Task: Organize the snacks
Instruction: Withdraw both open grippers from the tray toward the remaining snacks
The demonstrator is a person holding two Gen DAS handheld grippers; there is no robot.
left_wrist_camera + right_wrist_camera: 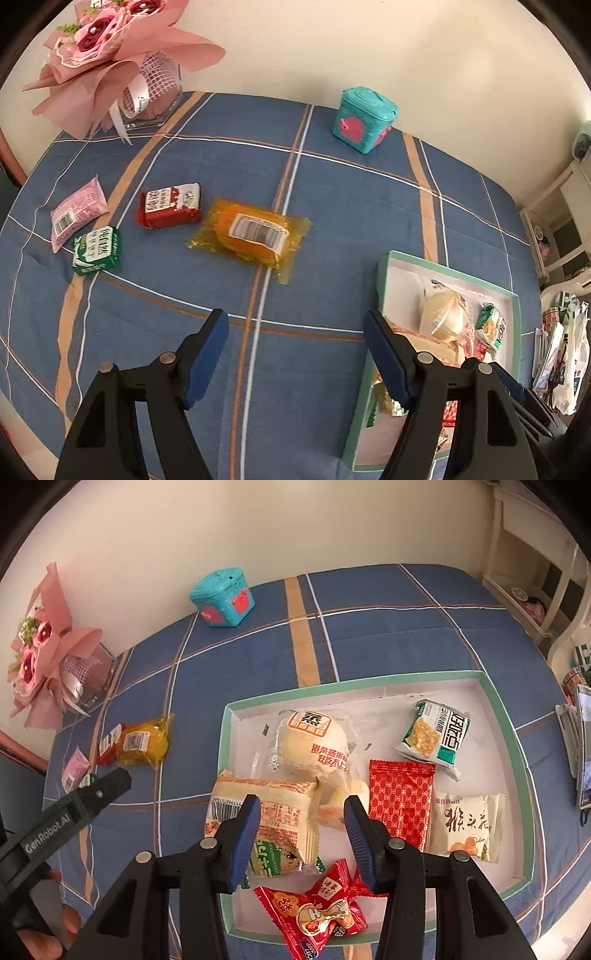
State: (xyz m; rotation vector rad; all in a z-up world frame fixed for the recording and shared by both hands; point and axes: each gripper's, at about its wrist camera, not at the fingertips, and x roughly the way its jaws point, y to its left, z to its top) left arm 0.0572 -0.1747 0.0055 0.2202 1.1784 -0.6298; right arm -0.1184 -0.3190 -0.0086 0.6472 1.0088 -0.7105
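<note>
Blue plaid cloth [332, 206] with loose snacks and a green-rimmed tray [509, 716].
Left gripper [295, 328]: jaws apart, nothing between them, above bare cloth. Orange pack [251, 236] at 12 o'clock of it; red carton [170, 206], green carton [98, 251] and pink packet [77, 214] toward 10 o'clock; tray at 3 o'clock. Right gripper [303, 812]: jaws apart, empty, over the tray, which holds a bun [314, 746], a beige pack [280, 812], a red packet [400, 797], a red candy bag [314, 912] and others. Teal box [223, 598] at the far edge.
</note>
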